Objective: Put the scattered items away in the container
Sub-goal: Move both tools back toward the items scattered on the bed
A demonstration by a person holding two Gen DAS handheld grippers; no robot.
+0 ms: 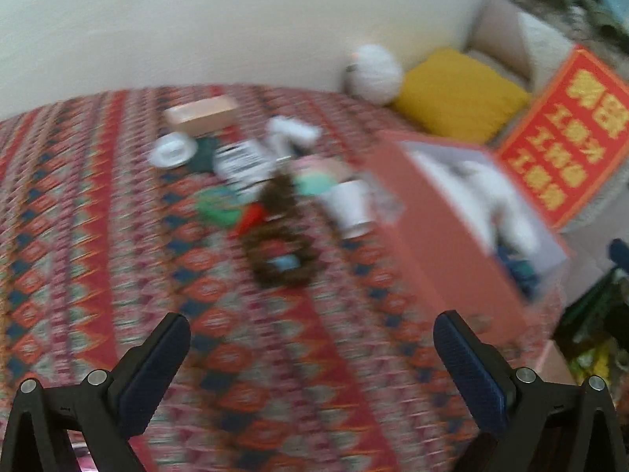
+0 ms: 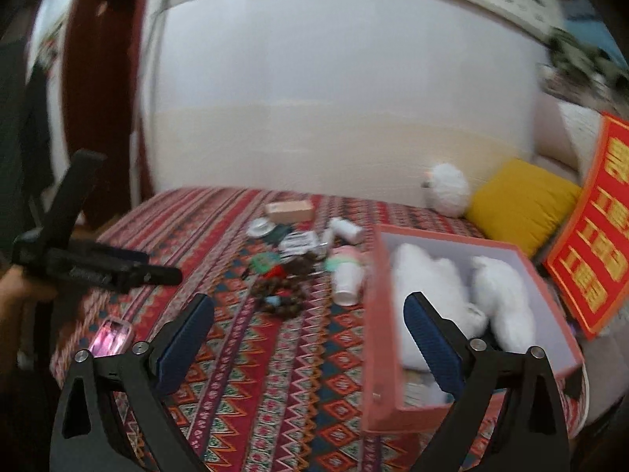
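Note:
A pink box [image 2: 377,314] stands open on the patterned cloth [image 2: 251,385], with white fluffy items [image 2: 432,283] inside. To its left lie scattered things: a dark bead bracelet [image 2: 279,295], a white cup [image 2: 346,281] on its side, a green item [image 2: 263,262], a white bottle [image 2: 346,230], a round white lid [image 2: 260,228] and a small cardboard box [image 2: 289,209]. My right gripper [image 2: 310,303] hangs open above the cloth near the box's left wall. In the blurred left wrist view my left gripper [image 1: 310,338] is open, short of the bracelet [image 1: 275,259] and the box [image 1: 444,236].
A phone in a pink case [image 2: 112,336] lies near the cloth's left edge. A yellow cushion [image 2: 519,204], a white fluffy ball [image 2: 448,188] and a red sign [image 2: 597,228] sit behind and right of the box. A hand [image 2: 15,295] holds the left gripper [image 2: 169,275] at the left.

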